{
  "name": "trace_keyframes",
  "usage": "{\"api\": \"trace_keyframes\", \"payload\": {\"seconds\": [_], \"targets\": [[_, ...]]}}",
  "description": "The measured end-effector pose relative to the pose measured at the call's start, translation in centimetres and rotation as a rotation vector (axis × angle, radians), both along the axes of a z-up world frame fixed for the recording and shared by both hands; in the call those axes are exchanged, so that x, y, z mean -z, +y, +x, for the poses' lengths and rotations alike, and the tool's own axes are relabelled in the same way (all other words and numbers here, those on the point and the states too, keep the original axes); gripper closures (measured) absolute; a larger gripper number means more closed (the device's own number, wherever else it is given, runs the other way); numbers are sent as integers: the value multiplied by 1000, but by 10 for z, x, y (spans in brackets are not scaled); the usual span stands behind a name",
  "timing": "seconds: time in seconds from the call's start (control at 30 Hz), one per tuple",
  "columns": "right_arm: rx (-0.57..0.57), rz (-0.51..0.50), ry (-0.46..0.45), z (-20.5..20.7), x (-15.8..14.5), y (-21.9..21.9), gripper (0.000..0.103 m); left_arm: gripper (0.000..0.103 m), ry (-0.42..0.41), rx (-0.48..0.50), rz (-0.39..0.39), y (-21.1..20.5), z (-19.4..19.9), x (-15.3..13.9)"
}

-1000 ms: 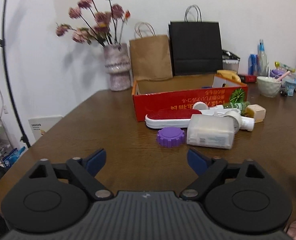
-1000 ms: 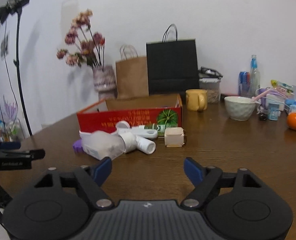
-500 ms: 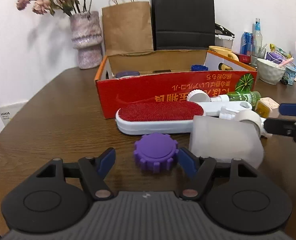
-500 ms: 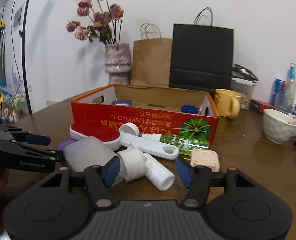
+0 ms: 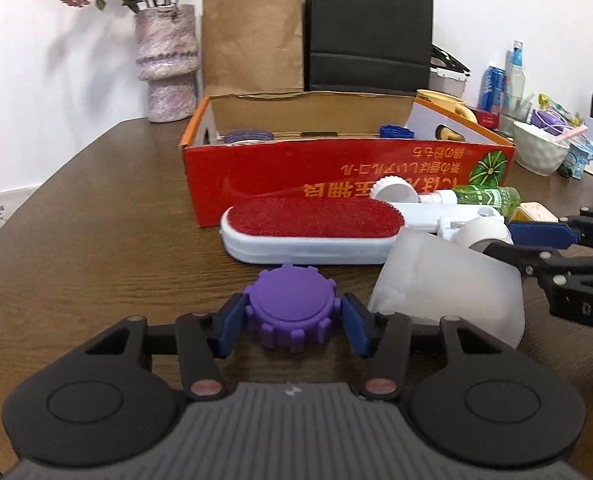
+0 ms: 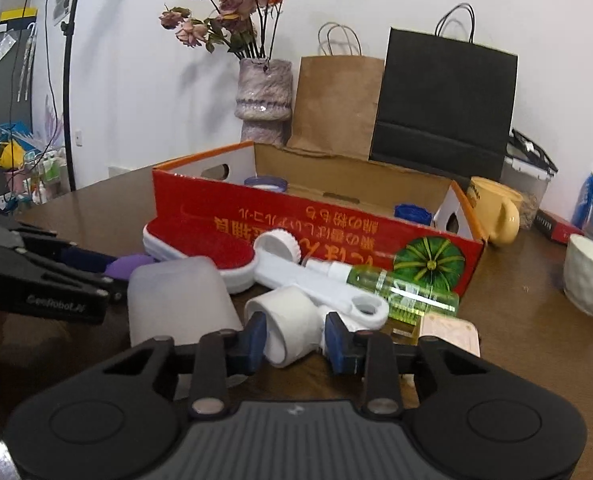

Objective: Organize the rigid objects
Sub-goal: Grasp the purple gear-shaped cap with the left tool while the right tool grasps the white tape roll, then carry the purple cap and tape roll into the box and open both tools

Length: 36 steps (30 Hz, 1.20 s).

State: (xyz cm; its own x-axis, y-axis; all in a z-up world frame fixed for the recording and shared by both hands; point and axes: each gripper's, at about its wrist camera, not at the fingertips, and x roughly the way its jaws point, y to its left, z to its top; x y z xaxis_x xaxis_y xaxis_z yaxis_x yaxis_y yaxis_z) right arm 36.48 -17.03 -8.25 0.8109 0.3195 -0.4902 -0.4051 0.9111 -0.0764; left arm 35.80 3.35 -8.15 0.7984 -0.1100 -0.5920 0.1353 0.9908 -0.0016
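jaws just closing: left gripper point(image 5: 292, 320) clamps the purple cap point(image 5: 291, 310); at three o'clock, right gripper point(image 6: 292, 336) clamps the white tube point(image 6: 286, 318).

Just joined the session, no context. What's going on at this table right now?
A person is tidying loose items on a brown wooden table with two handheld grippers. The left gripper has just been closing around a purple toothed plastic cap, pads at its sides. The right gripper has just been closing on a white plastic pipe fitting. Both items sit on the table. The open red cardboard box stands just behind the pile.
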Motion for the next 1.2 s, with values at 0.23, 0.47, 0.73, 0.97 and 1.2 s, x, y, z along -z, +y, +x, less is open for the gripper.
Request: {"api": "trace_keyframes", "payload": {"seconds": [0.23, 0.47, 0.73, 0.97, 1.2], "targets": [[53, 17, -21, -15, -7, -5, 84, 50, -45, -96, -3, 12, -46, -7], [127, 76, -79, -72, -25, -28, 86, 50, -131, -140, -26, 13, -110, -31], [157, 120, -113, -147, -36, -37, 86, 50, -248, -117, -47, 3, -174, -63], [154, 154, -187, -207, -52, -43, 86, 50, -317, -110, -46, -4, -223, -75], [137, 158, -247, -249, -64, -43, 87, 50, -380, -90, -51, -9, -259, -83]]}}
